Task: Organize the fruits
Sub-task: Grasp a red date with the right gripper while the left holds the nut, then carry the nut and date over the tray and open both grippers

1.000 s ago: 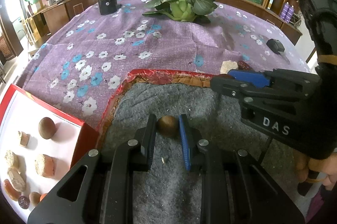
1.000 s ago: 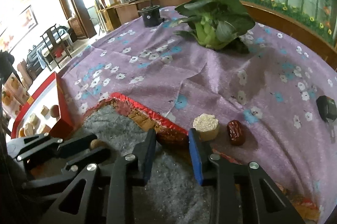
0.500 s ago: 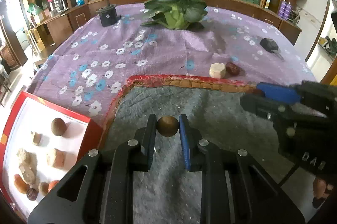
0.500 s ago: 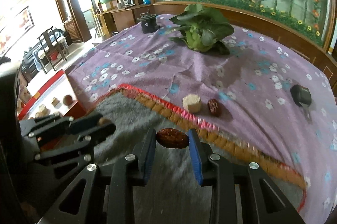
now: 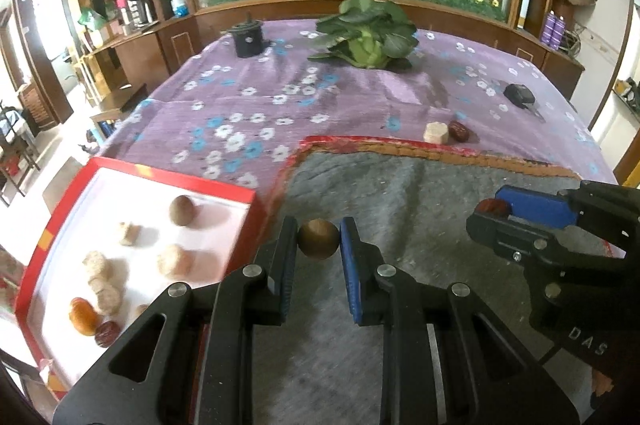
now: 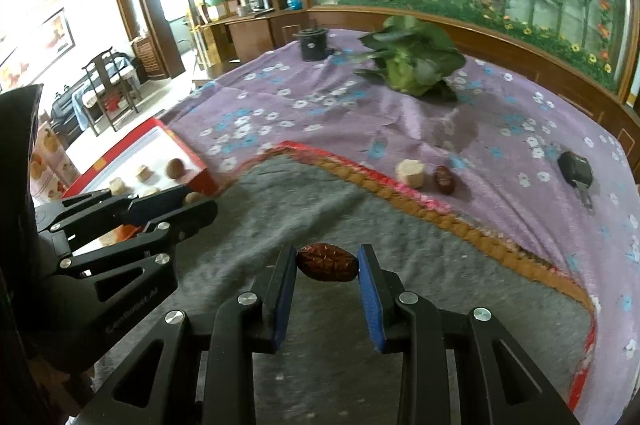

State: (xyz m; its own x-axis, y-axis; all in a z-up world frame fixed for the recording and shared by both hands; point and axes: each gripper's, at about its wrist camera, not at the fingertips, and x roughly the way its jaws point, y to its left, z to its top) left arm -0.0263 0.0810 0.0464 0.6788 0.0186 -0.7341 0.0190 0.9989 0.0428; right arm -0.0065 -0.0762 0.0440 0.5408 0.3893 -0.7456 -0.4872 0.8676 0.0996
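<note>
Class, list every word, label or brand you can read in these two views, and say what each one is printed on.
"DAS" – white letters on the black body of the right tool, seen from the left wrist.
White lettering on the body of the left tool, seen from the right wrist – too blurred to read.
Bottle labels on the far counter – too small to read.

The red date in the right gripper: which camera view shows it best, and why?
The right wrist view: the date sits centred, whole, between the right gripper pads. The left wrist view shows only its red tip poking past that gripper's blue finger.
</note>
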